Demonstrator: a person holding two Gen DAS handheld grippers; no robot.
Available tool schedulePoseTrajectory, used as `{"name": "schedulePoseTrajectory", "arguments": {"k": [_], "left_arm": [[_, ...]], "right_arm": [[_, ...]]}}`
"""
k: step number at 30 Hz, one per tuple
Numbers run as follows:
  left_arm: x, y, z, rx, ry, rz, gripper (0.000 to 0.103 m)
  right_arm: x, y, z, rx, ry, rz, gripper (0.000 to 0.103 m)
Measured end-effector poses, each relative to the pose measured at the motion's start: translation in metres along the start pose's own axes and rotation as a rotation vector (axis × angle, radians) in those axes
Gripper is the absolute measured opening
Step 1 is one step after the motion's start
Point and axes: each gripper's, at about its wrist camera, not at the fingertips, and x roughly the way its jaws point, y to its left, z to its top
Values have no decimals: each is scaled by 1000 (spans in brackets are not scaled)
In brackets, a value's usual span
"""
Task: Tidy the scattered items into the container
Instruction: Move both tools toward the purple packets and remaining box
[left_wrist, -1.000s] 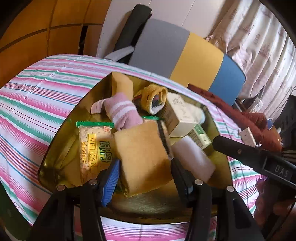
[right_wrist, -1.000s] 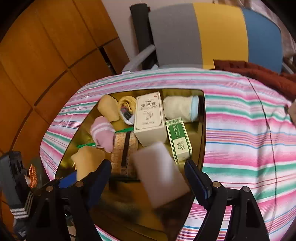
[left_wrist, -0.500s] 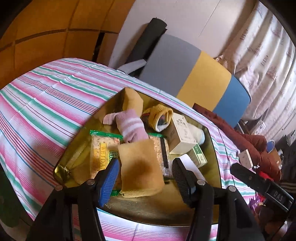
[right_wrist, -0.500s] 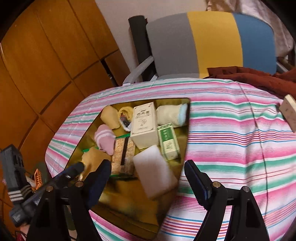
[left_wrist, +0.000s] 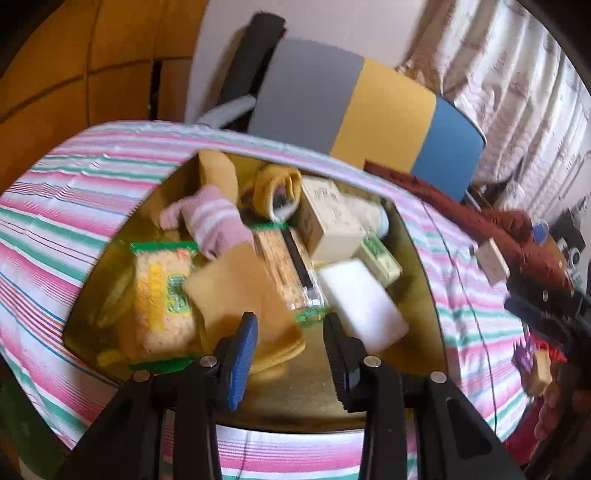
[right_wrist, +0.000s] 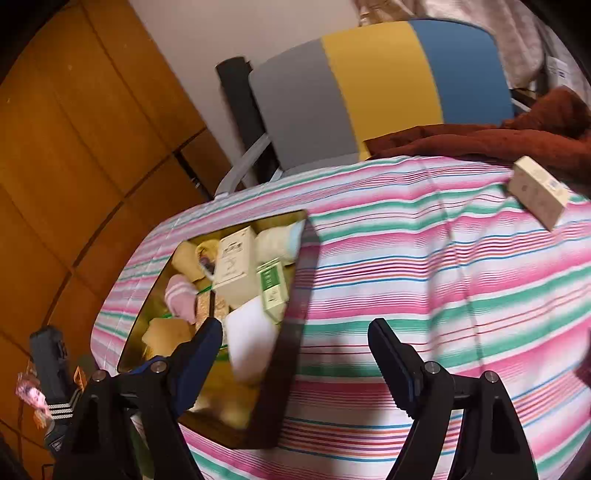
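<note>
The left gripper (left_wrist: 290, 338) hovers low in the frame over the gold tray (left_wrist: 421, 258), jaws closing on nothing, the yellow sponge (left_wrist: 240, 295) just beyond them. The right gripper (right_wrist: 295, 345) stands wide apart and empty over the striped cloth (right_wrist: 443, 277); a cream box (right_wrist: 537, 192) lies at upper right.

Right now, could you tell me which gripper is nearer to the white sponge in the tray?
Left. The left gripper hangs over the tray's near end, just beside the white sponge, jaws closing on nothing. The right gripper is open over the striped cloth, past the tray edge.
</note>
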Motion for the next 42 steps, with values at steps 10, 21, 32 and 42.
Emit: {"name": "schedulePoseTrajectory", "arguments": {"k": [10, 21, 32, 42], "left_arm": [[-14, -27, 12, -64, -67, -53, 55], [-9, -101, -6, 152, -16, -159, 56], [-12, -163, -32, 324, 40, -306, 56], [-13, -157, -39, 294, 62, -309, 56]], "right_arm": [[-40, -70, 7, 105, -61, -123, 82], [-101, -165, 1, 269, -61, -340, 84], [-137, -261, 6, 416, 212, -550, 94], [-83, -273, -11, 504, 398, -378, 74]]}}
